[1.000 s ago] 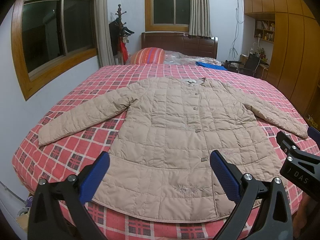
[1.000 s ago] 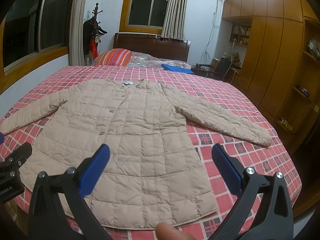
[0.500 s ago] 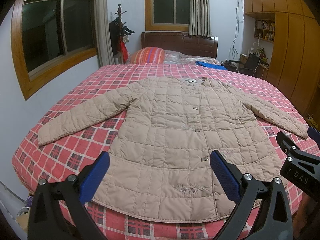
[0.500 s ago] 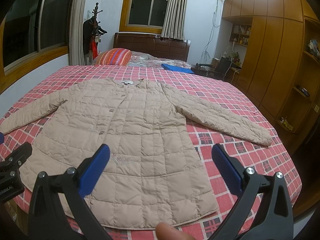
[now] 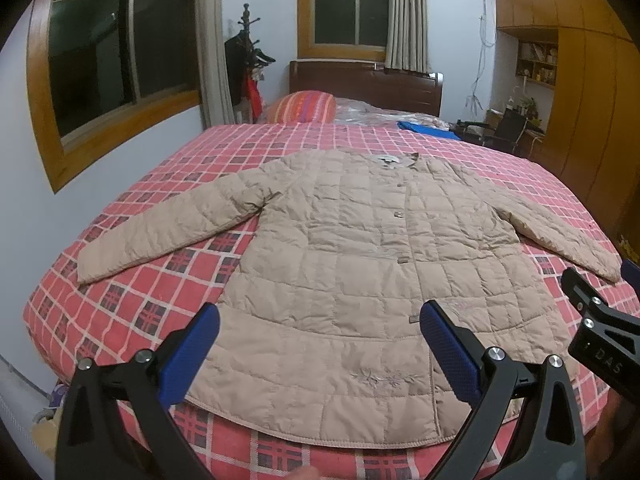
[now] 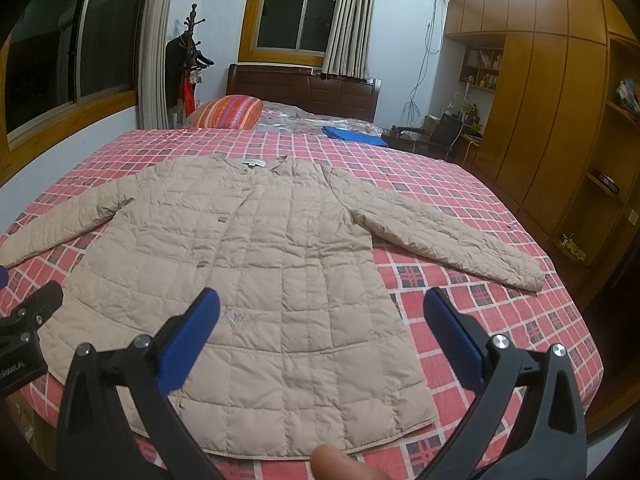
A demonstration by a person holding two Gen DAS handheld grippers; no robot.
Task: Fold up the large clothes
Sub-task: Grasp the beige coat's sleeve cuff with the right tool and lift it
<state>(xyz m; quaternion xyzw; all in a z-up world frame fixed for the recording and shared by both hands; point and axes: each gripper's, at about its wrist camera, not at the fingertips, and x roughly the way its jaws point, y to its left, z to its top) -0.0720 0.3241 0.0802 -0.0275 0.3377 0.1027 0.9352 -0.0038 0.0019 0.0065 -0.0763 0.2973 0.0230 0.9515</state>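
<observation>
Quilted beige jacket [image 5: 360,264] is being viewed laid flat, front side up and buttoned, on the red checked bedspread [image 5: 132,300]; collar is pointing toward the headboard [image 6: 304,88], hem is lying near the foot edge closest to the cameras. Both sleeves are being seen spread outward: left sleeve [image 5: 172,228] angled down toward the window side, right sleeve [image 6: 444,236] angled toward the wardrobe [image 6: 536,112] side. No fold is being seen in the garment.

Left gripper [image 5: 320,344] is being held above the hem, jaws spread wide, nothing between the blue pads [image 5: 192,356]. Right gripper [image 6: 322,340] is being held likewise over the lower right panel, jaws wide apart, empty. Neither is being seen in contact with fabric. A fingertip [image 6: 340,464] is intruding at the bottom edge of the right wrist view.

Step in hand, as judged: the starting approach, with folding not yet begun and each tool being lined up over its own half of the jacket.

Next move, as judged: a sleeve or side edge is being called for first. Each gripper would need lowering to a cuff or a hem corner, closing on the padded layers, then the sleeve being carried inward across the chest. The quilting looks thick and slippery, so a deep bite on both layers is being advised; a shallow pinch is likely to lift the top layer only
</observation>
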